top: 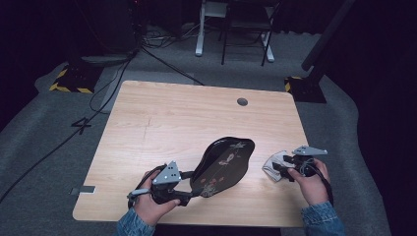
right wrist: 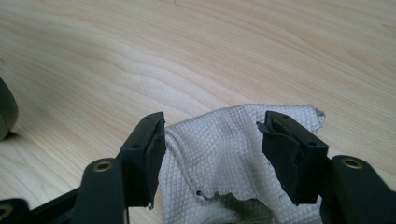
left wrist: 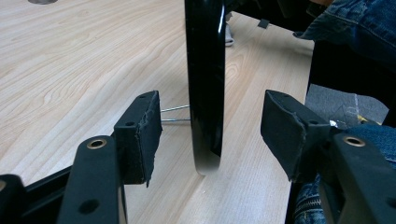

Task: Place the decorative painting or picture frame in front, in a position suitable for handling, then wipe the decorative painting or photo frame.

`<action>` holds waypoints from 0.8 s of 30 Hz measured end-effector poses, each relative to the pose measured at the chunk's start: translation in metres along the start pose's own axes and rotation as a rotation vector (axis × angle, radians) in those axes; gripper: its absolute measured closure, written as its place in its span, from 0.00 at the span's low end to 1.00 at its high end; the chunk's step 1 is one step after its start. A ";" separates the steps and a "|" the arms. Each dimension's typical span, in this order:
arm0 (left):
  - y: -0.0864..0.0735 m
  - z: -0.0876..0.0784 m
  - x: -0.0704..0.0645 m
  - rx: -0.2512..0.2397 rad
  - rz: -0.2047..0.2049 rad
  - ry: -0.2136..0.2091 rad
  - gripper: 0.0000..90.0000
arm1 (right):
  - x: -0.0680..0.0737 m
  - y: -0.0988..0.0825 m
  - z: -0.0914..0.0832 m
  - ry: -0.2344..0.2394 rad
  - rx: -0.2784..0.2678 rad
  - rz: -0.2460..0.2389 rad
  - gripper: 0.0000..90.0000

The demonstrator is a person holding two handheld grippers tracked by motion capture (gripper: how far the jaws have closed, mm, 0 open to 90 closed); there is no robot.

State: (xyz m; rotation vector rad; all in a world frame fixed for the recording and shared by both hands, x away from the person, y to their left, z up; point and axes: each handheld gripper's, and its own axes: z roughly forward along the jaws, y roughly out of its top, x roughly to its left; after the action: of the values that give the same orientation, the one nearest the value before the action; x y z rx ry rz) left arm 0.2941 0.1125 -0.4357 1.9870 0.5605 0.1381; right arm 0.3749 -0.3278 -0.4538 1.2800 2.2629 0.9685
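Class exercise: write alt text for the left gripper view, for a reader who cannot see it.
The edge of a glossy black tray stands between the two padded black jaws of the left gripper, with a gap on each side, so neither pad touches it. Below lies a light wooden table; a denim sleeve shows at upper right.

A light wood-grain desk (top: 162, 118) stands on grey carpet (top: 44, 132), a round grommet (top: 242, 102) near its far edge. Black cables (top: 105, 83) trail across the floor at far left, past yellow-and-black hazard-striped bases (top: 71, 81), with a chair frame (top: 246, 29) beyond.
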 end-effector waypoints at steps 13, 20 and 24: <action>-0.009 0.007 0.001 0.025 -0.003 -0.028 0.43 | 0.001 -0.015 0.011 -0.015 0.058 -0.004 0.42; -0.011 0.006 -0.001 0.025 -0.008 -0.031 0.43 | 0.003 -0.023 0.021 -0.034 0.109 -0.035 0.35; -0.012 0.005 0.001 0.025 -0.019 -0.021 0.43 | 0.004 -0.026 0.023 -0.042 0.094 -0.046 0.33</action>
State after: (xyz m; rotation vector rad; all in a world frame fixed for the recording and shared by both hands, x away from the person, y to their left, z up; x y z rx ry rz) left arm 0.2932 0.1131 -0.4489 2.0042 0.5704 0.0993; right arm 0.3709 -0.3244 -0.4882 1.2690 2.3192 0.8200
